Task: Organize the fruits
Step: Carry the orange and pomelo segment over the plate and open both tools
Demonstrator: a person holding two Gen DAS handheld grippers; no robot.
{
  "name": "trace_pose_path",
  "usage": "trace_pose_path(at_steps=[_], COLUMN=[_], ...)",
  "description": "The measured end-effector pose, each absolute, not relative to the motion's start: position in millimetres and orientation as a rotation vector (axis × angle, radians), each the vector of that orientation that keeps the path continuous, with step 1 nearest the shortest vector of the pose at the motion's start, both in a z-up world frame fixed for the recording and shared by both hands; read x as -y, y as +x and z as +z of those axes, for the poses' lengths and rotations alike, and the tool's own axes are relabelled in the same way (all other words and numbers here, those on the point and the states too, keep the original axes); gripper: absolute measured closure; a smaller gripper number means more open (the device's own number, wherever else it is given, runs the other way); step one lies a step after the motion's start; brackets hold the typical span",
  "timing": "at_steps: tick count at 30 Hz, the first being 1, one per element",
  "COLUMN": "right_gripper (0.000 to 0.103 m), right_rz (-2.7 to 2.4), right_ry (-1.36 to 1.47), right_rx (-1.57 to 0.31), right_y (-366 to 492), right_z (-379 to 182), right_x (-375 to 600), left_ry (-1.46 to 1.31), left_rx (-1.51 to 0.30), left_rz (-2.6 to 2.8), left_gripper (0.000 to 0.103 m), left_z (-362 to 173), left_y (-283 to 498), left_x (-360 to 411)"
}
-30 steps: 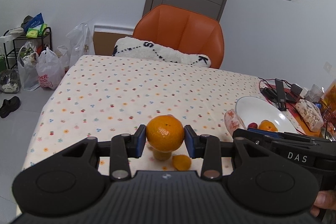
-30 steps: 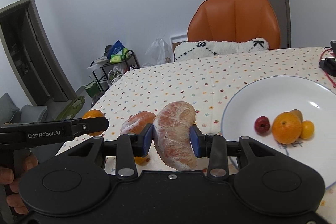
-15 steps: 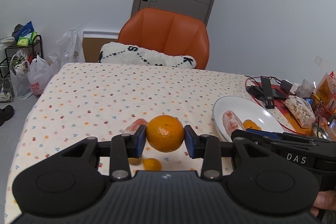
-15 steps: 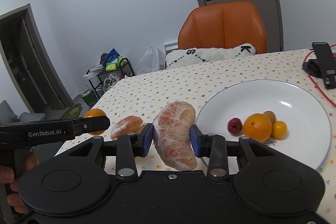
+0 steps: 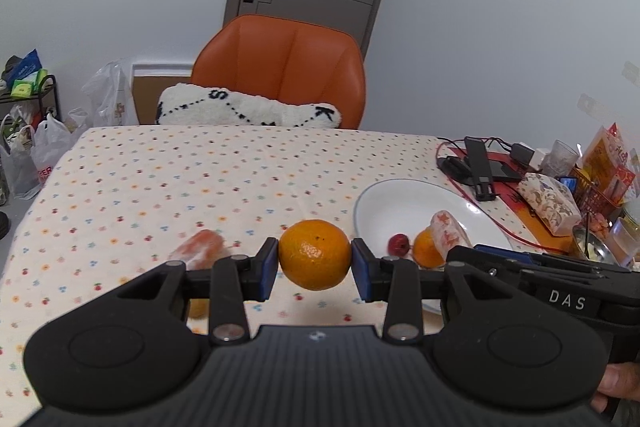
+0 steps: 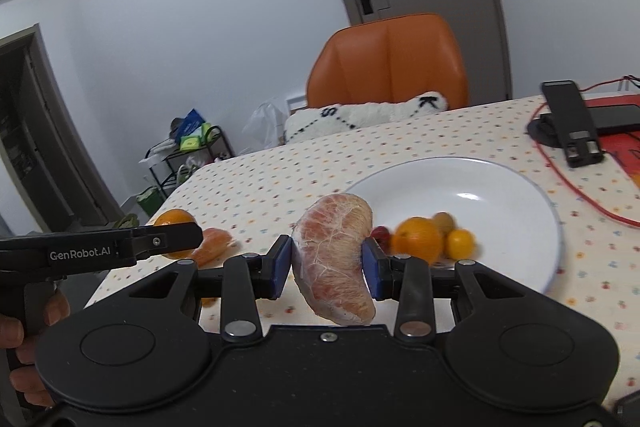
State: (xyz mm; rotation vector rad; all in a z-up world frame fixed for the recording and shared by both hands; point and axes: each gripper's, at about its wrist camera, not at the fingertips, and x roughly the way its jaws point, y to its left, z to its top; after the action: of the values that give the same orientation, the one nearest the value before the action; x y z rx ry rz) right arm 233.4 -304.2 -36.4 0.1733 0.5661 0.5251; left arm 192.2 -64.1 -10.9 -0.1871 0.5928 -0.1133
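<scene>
My left gripper (image 5: 315,263) is shut on an orange (image 5: 315,254), held above the tablecloth left of the white plate (image 5: 404,195). My right gripper (image 6: 327,265) is shut on a peeled pomelo wedge (image 6: 334,255) at the plate's near-left rim (image 6: 400,169). The plate holds an orange (image 6: 418,241), a small red fruit (image 6: 380,233), a small yellow fruit (image 6: 460,243) and a brownish one (image 6: 444,221). A second pomelo wedge (image 5: 200,249) lies on the cloth to the left. In the right wrist view the left gripper (image 6: 176,241) and its orange (image 6: 174,221) show at the left.
An orange chair (image 5: 284,67) with a white cushion (image 5: 248,109) stands at the table's far side. Black devices and red cables (image 5: 480,163), snack packets (image 5: 548,203) and a glass (image 5: 562,157) crowd the right end. Another small fruit (image 5: 198,307) lies under my left finger.
Both grippers have moved right toward the plate with their fruit. The right gripper's wedge now sits at the plate's rim; the loose wedge has fallen behind to the left.
</scene>
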Motion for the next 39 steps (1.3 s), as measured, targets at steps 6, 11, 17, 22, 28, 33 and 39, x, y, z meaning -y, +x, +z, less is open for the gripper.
trace_pose_path(at_steps=[6, 11, 17, 22, 28, 33, 39], right_gripper=[0.067, 0.067, 0.067, 0.067, 0.067, 0.065, 0.058], right_rz=[0.467, 0.417, 0.375, 0.359, 0.347, 0.349, 0.358], right_ry=[0.19, 0.199, 0.211, 0.212, 0.218, 0.224, 0.22], right_rx=[-0.564, -0.565, -0.565, -0.57, -0.579, -0.565, -0.549], right_y=[234.1, 238.3, 246.7, 252.0, 260.9, 264.9, 260.7], right_z=[-39.3, -43.9, -48.3, -52.9, -58.3, -58.5, -54.8], right_x=[328.6, 347.5, 364.6, 370.4, 372.1, 370.5, 372.3], left_ry=[-0.181, -0.175, -0.167, -0.162, -0.155, -0.152, -0.149], left_rx=[-0.601, -0.612, -0.626, -0.642, -0.655, -0.667, -0.675], left_rz=[-0.142, -0.164, -0.189, -0.207, -0.219, -0.222, -0.232], left_gripper=[0.066, 0.066, 0.066, 0.066, 0.066, 0.066, 0.066], left_z=[-14.6, -18.3, -23.7, -29.1, -33.7, -37.9, -41.0], left_y=[200.3, 208.7, 220.2, 229.7, 238.8, 245.3, 247.1], left_x=[82.5, 95.8, 112.6, 122.8, 130.0, 133.9, 138.8])
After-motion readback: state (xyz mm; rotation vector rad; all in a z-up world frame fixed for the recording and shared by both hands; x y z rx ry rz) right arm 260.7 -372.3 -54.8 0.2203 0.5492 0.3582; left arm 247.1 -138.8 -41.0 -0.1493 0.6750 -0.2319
